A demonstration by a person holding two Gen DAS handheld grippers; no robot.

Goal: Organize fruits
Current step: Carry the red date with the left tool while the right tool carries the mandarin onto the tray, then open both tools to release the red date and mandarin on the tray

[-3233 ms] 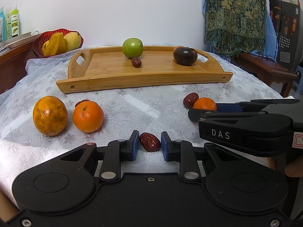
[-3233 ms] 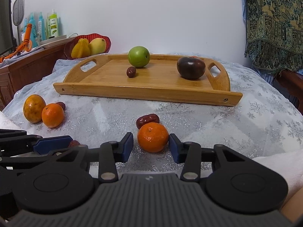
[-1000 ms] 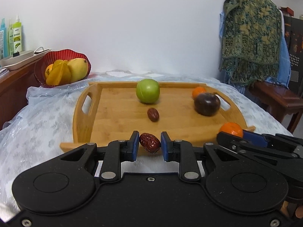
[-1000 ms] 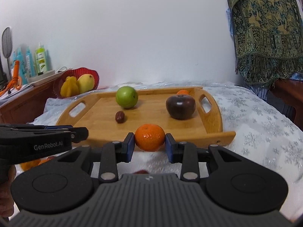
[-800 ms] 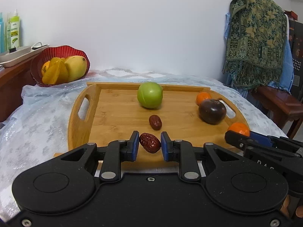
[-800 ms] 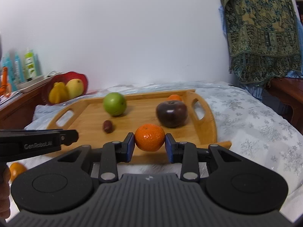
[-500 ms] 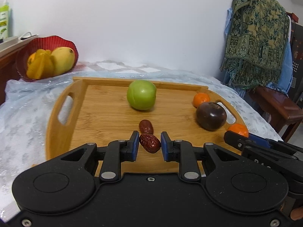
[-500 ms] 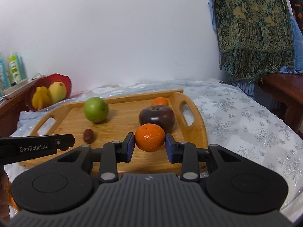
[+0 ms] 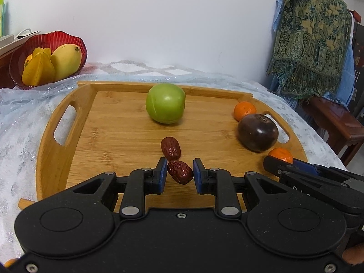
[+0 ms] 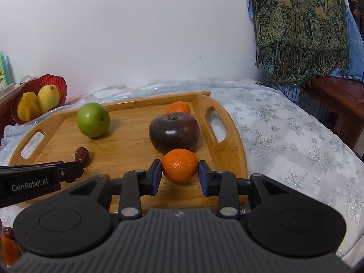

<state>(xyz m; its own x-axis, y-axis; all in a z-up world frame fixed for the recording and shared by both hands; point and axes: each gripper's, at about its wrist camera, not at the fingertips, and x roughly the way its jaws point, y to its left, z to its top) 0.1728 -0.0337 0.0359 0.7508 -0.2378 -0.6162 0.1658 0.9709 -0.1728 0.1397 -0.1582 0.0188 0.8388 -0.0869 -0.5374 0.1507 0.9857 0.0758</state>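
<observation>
Over the wooden tray (image 9: 68, 159): left gripper (image 9: 179, 174) clamped on a red date (image 9: 179, 172), right gripper (image 10: 179, 174) on a mandarin (image 10: 179, 165). Already placed: green apple (image 9: 165, 103), dark tomato (image 10: 174, 132), another date (image 9: 170, 147), another mandarin (image 10: 178, 108). Left: release both, then collect fruit off-tray (image 10: 8, 248).

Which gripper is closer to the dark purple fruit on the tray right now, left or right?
Right. The right gripper, holding a small orange, sits just in front of the dark purple fruit. The left gripper, holding a red date, is off to that fruit's left, mid-tray.
</observation>
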